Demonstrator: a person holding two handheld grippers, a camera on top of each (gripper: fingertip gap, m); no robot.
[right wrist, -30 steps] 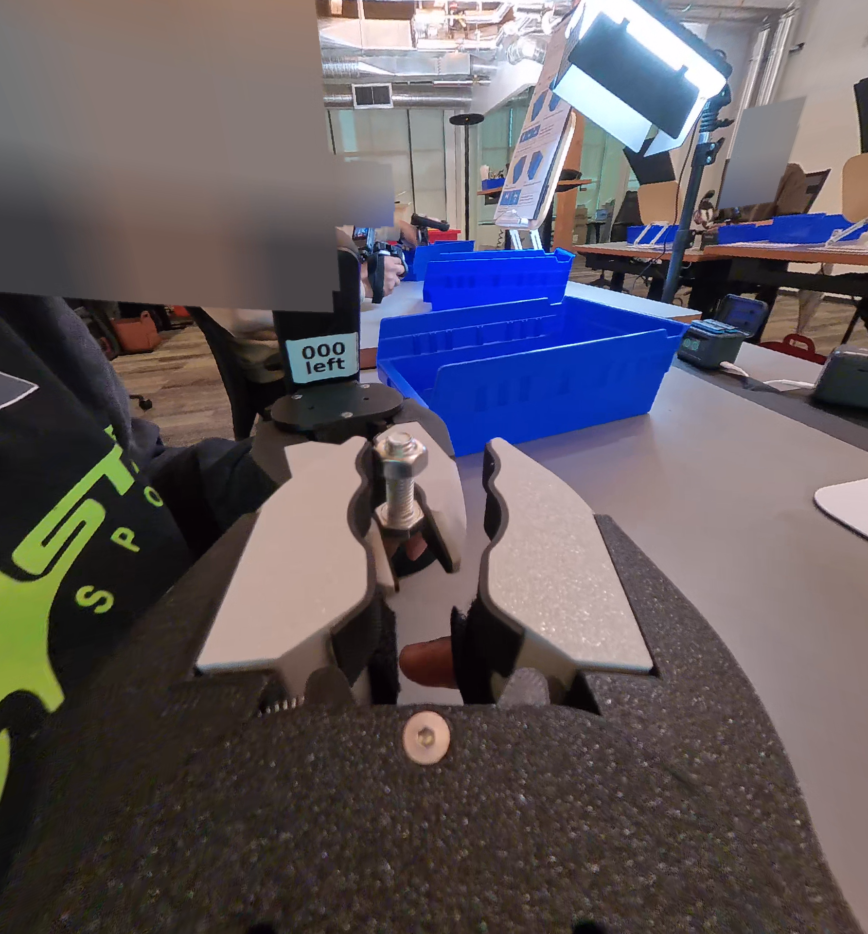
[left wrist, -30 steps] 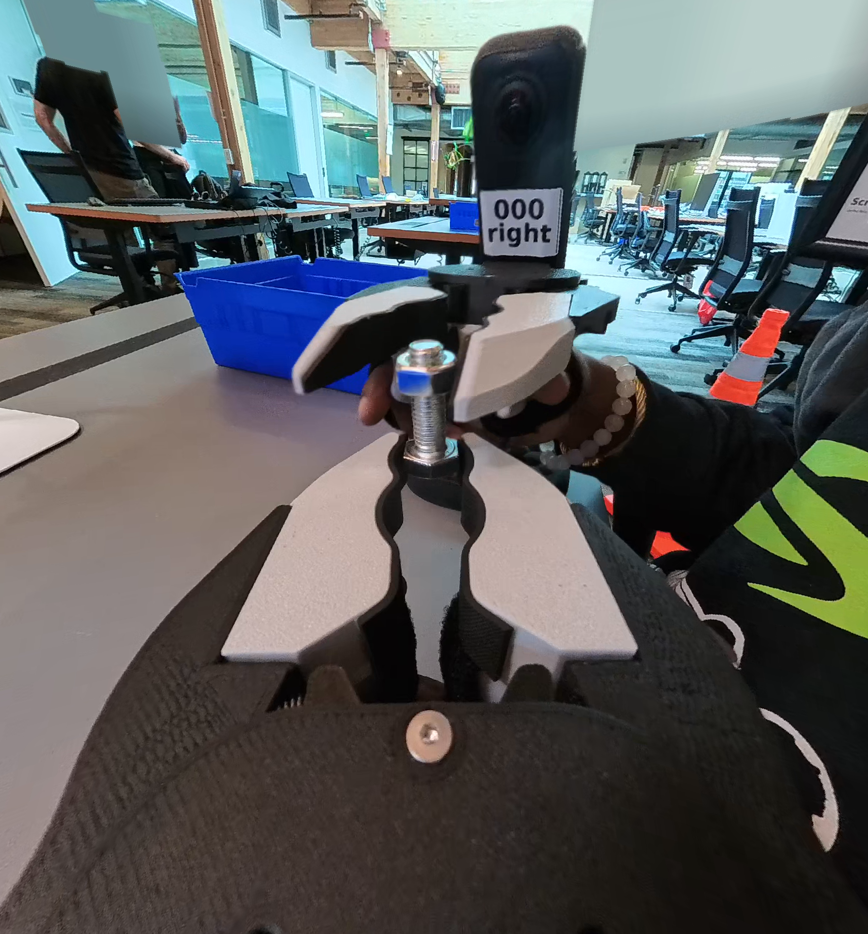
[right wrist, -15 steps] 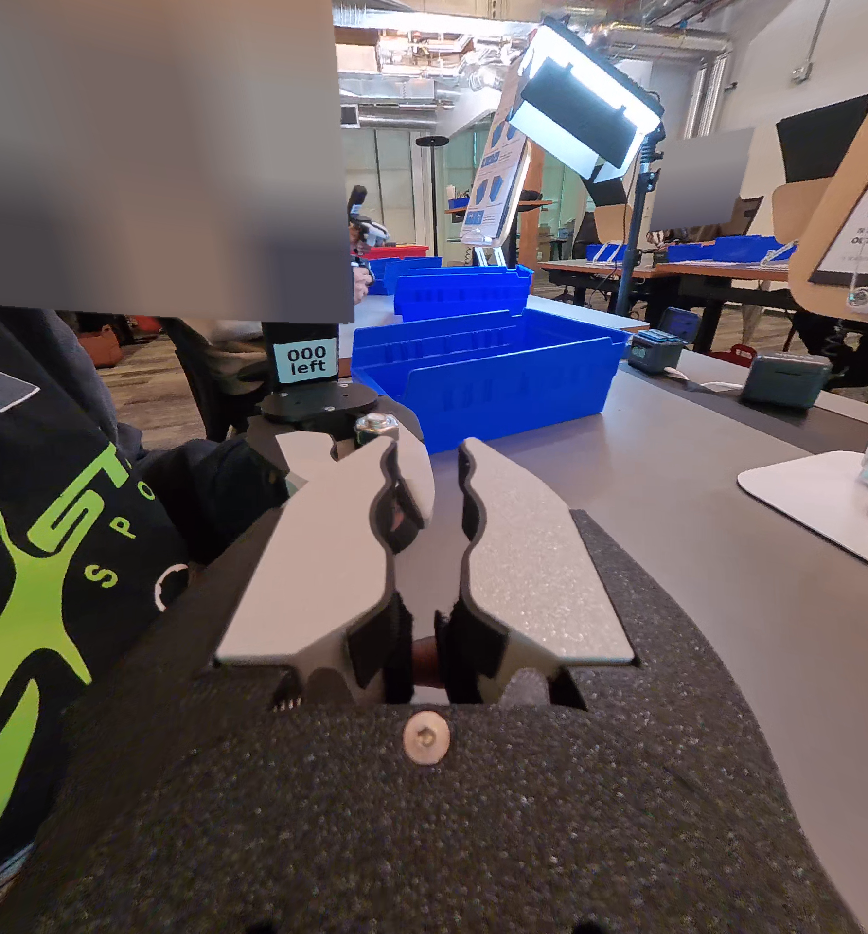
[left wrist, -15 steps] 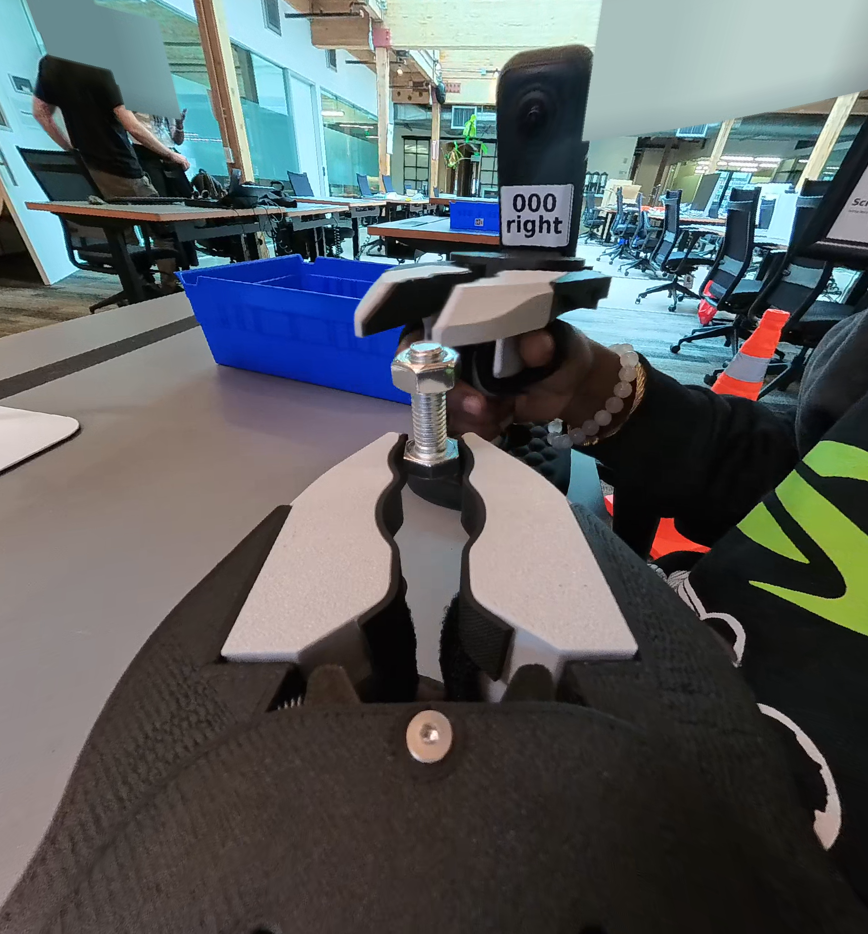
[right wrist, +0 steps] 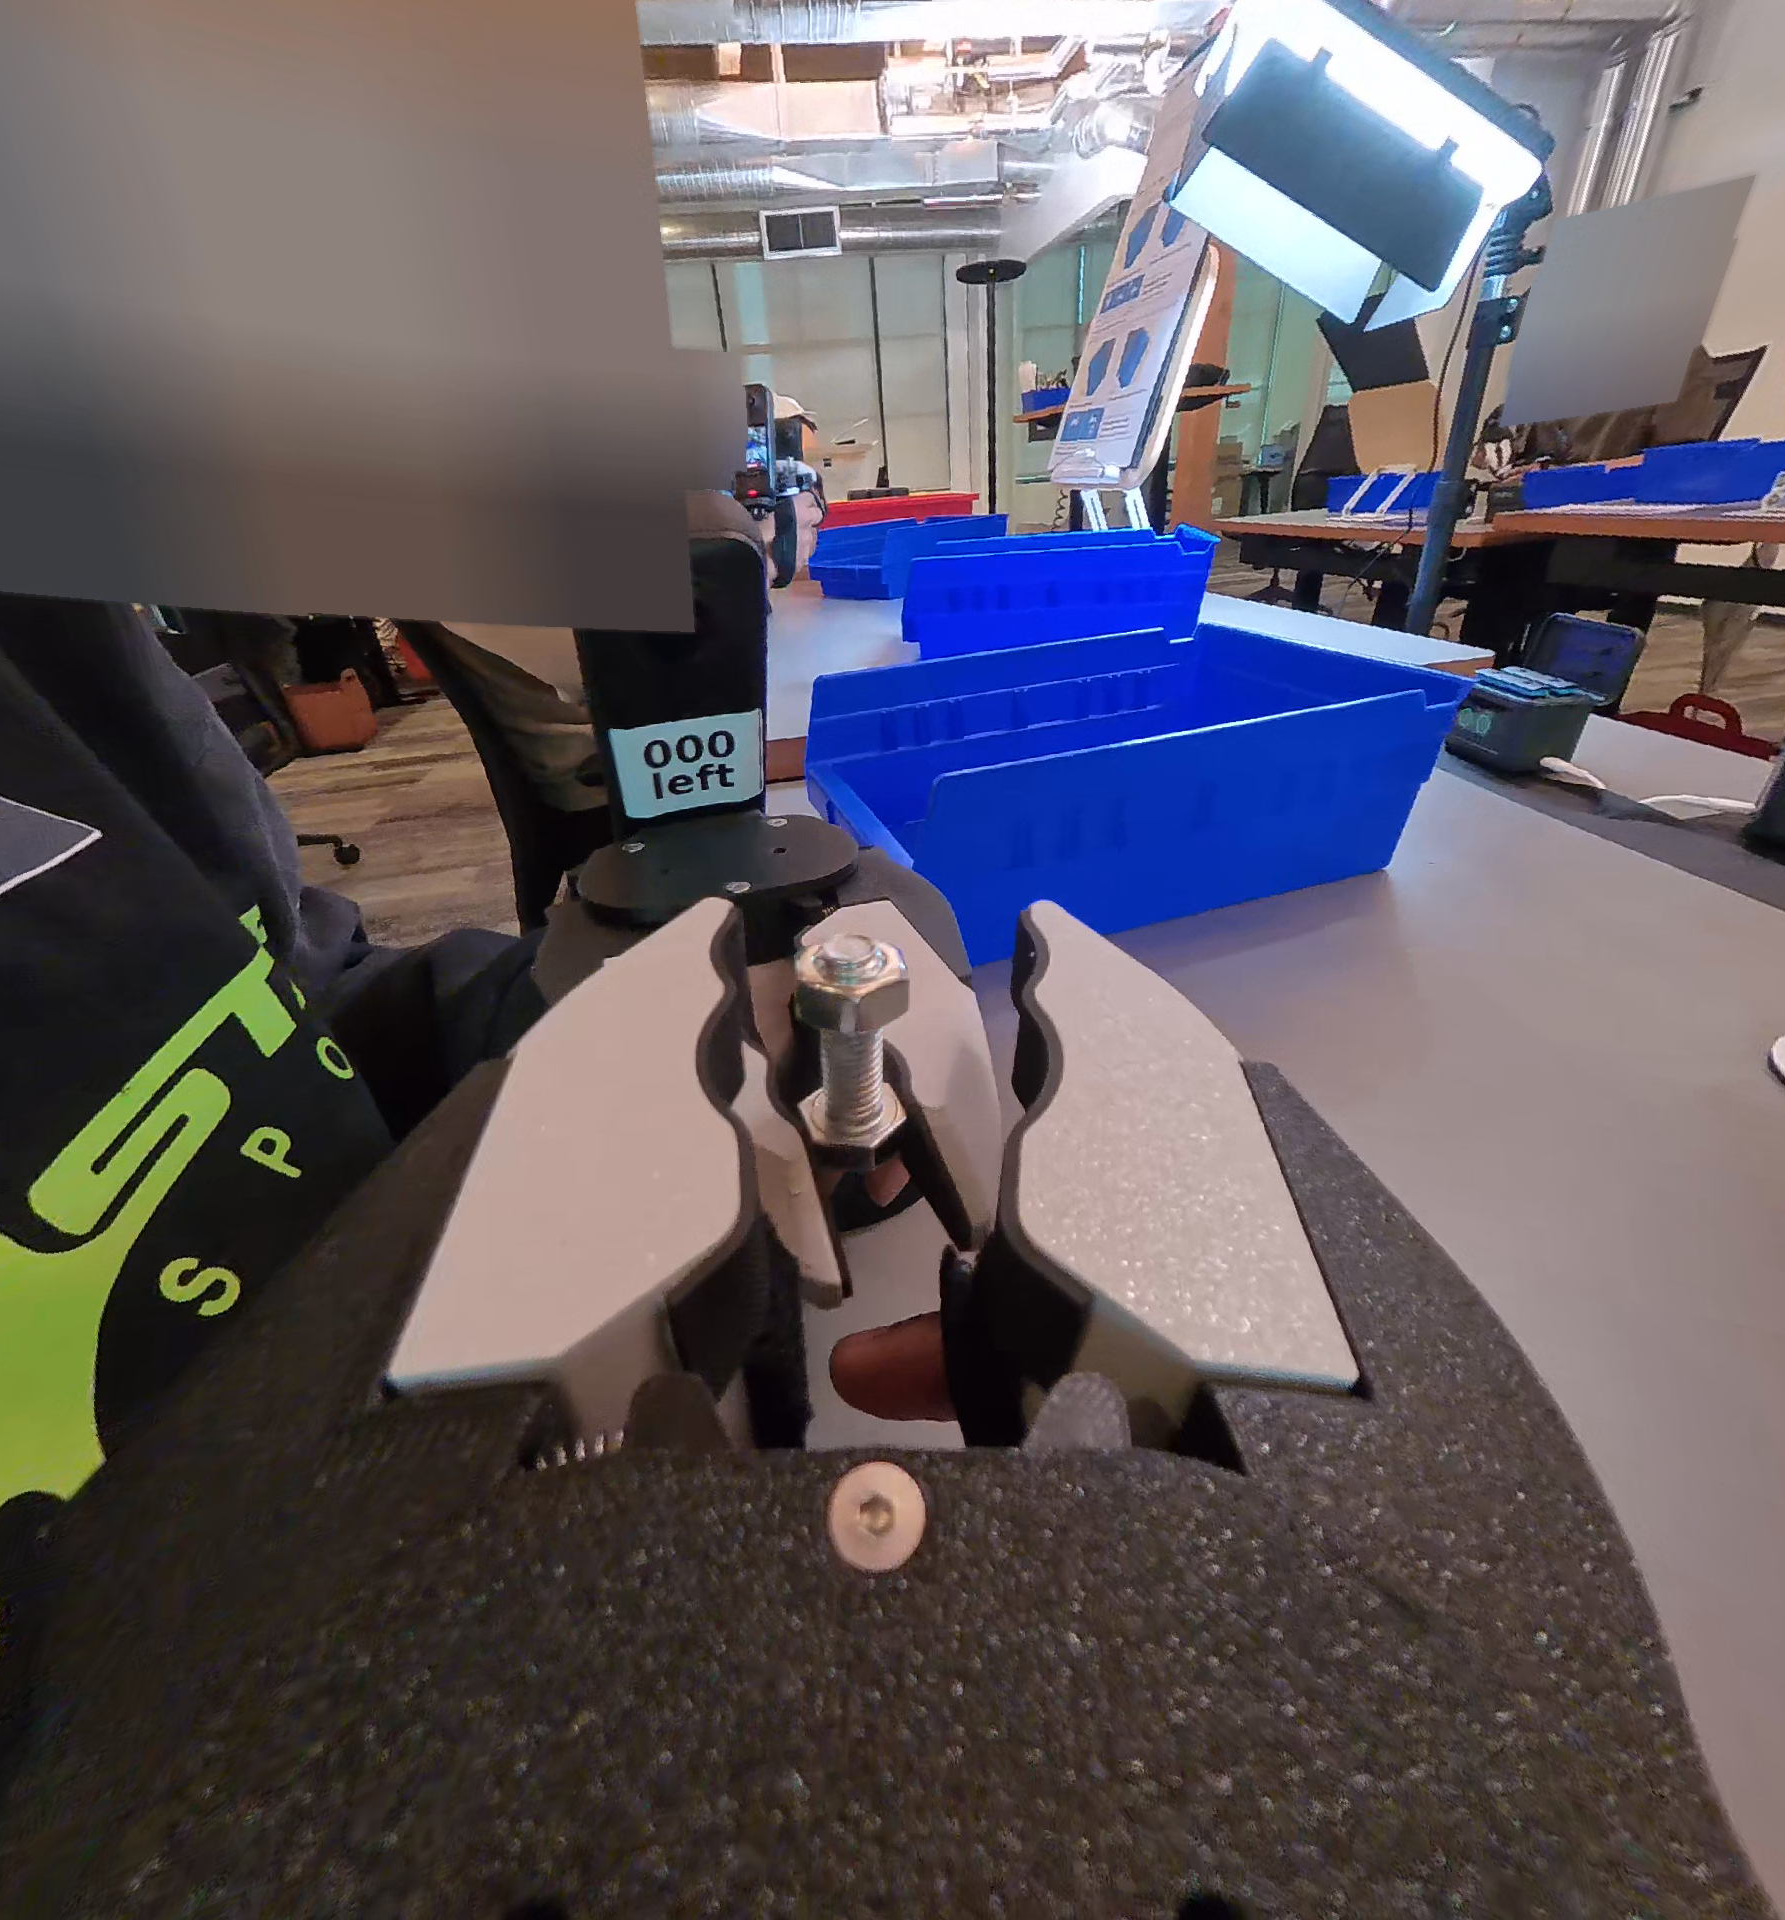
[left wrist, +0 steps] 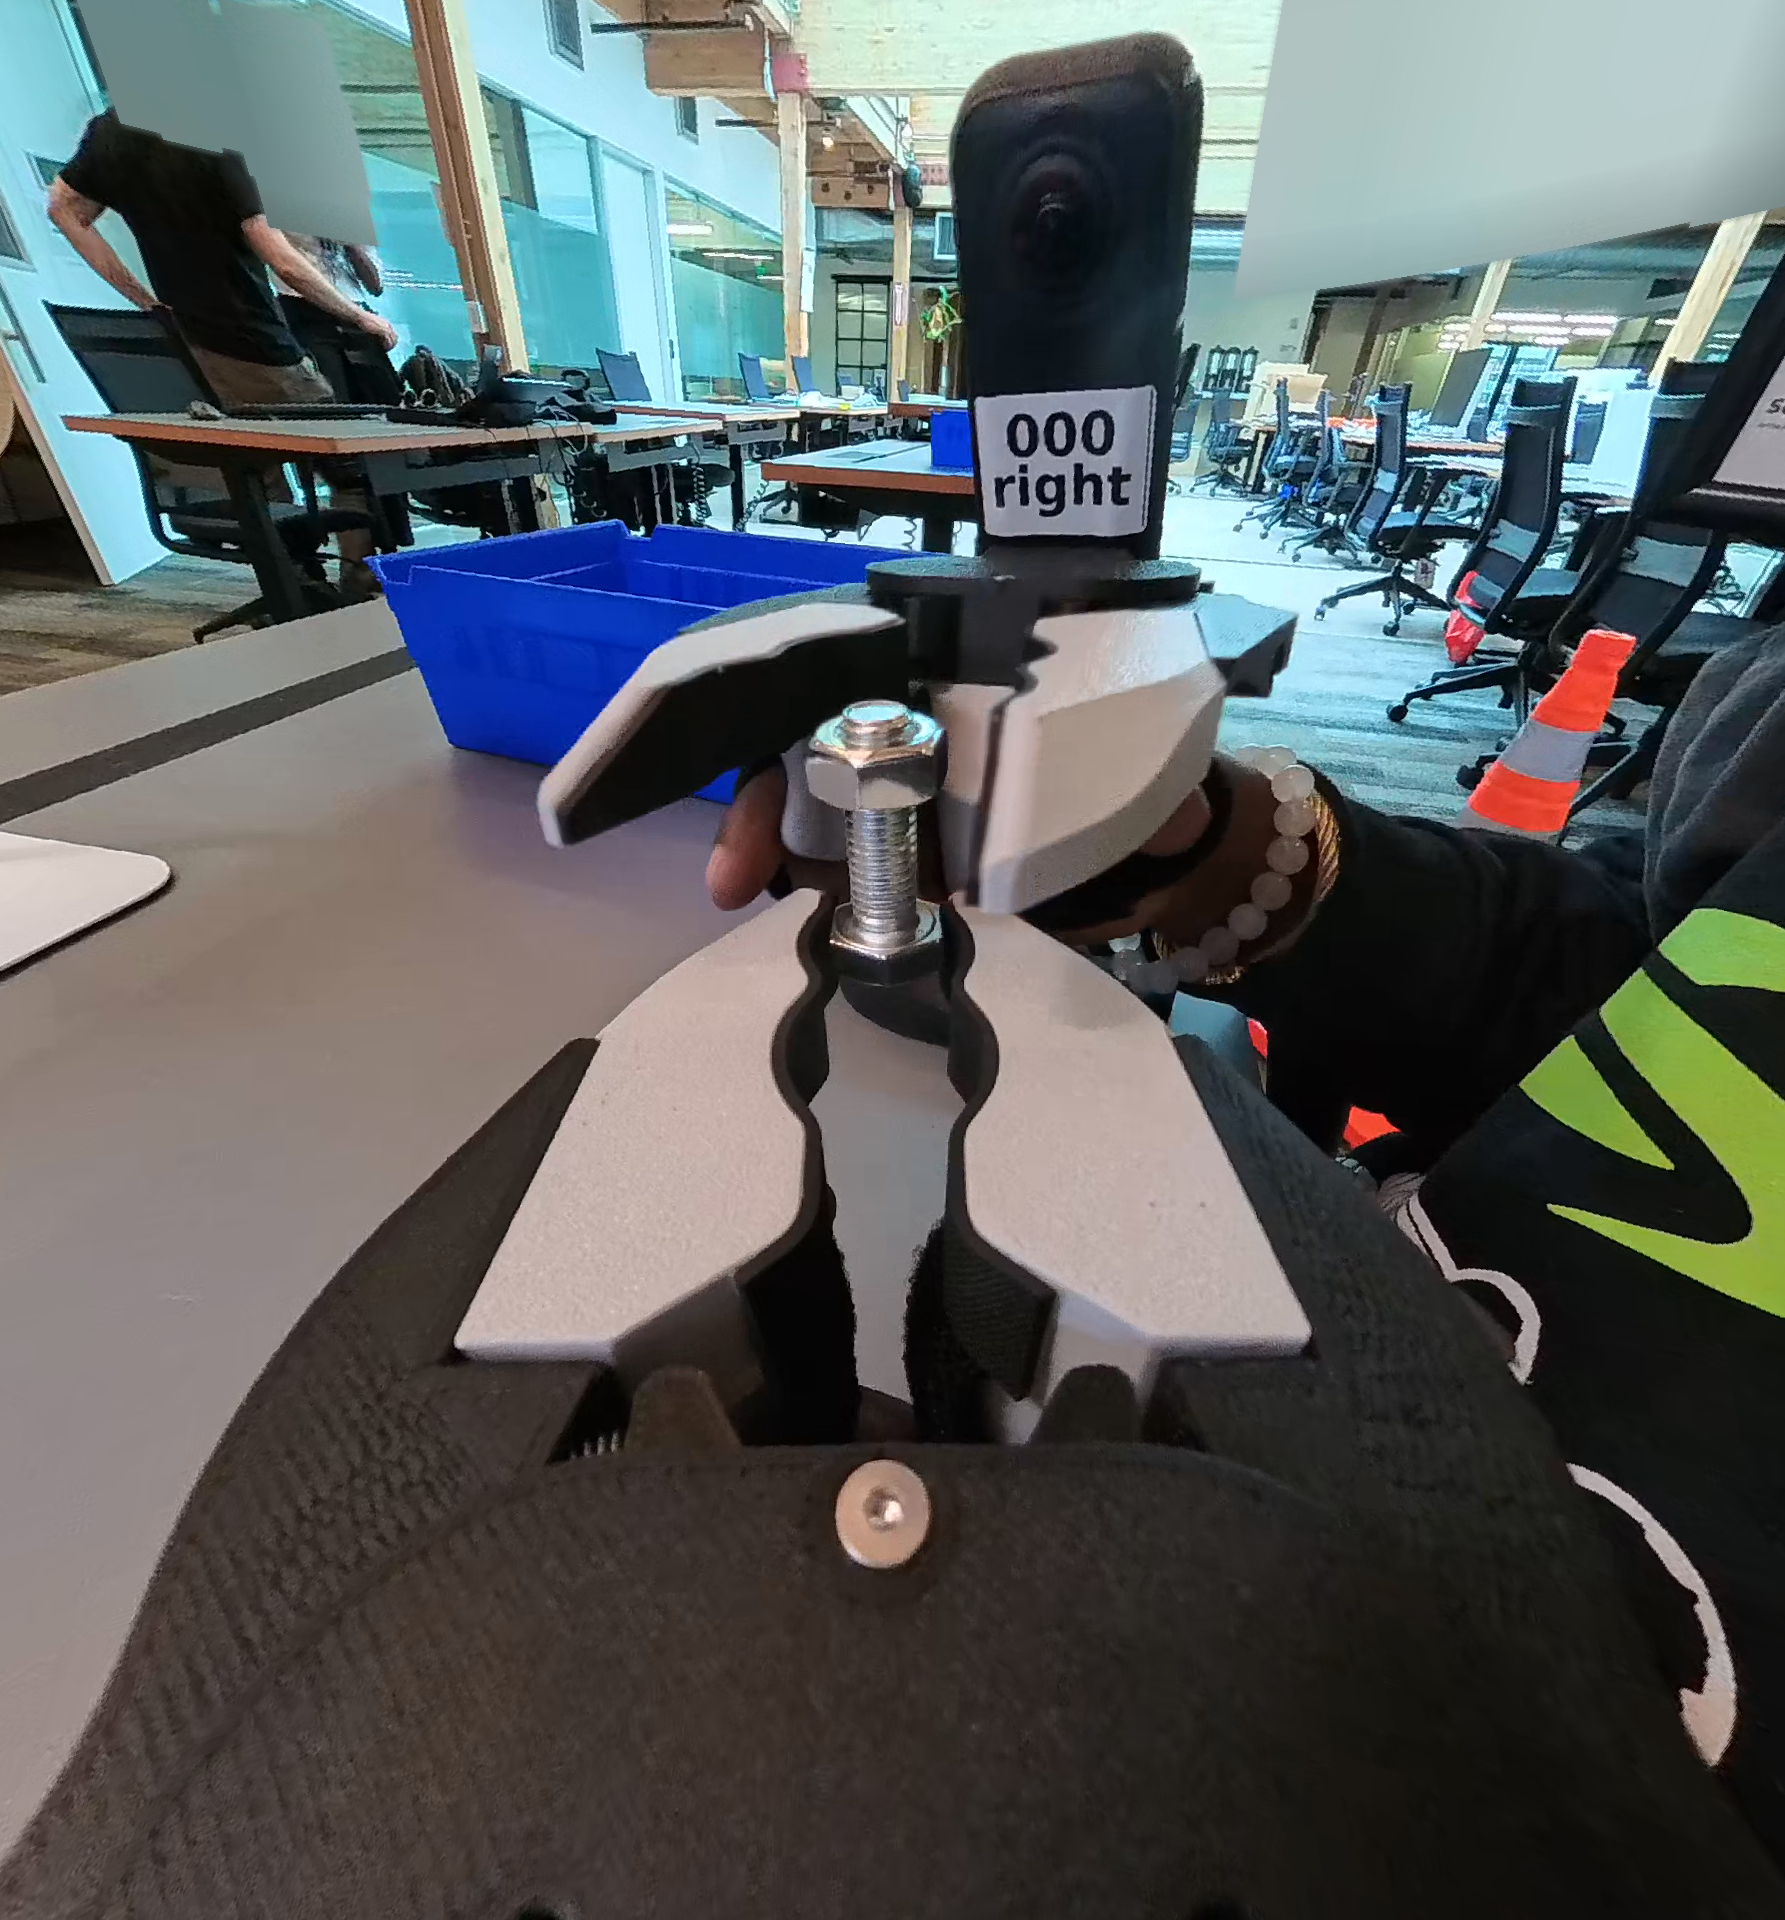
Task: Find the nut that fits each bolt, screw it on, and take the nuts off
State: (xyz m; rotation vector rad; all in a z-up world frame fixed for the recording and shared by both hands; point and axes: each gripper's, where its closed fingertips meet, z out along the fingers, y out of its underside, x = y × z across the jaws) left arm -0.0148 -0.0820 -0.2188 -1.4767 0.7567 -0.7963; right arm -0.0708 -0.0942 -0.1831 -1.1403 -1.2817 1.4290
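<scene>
Bolt (left wrist: 883,873) upright, blue bin (left wrist: 597,634) behind

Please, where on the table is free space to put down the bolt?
Bare grey table lies between the left tool, the white base plate and the blue bin. It is crowded near the bolt, where the right tool stands.

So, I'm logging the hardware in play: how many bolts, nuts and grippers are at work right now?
Bolts: 1, the bolt, upright in the left gripper; its lower hex is counted as the head.
Nuts: 1, the nut at its top end, flanked by the open right gripper.
Grippers: 2.
Total: 4.
</scene>
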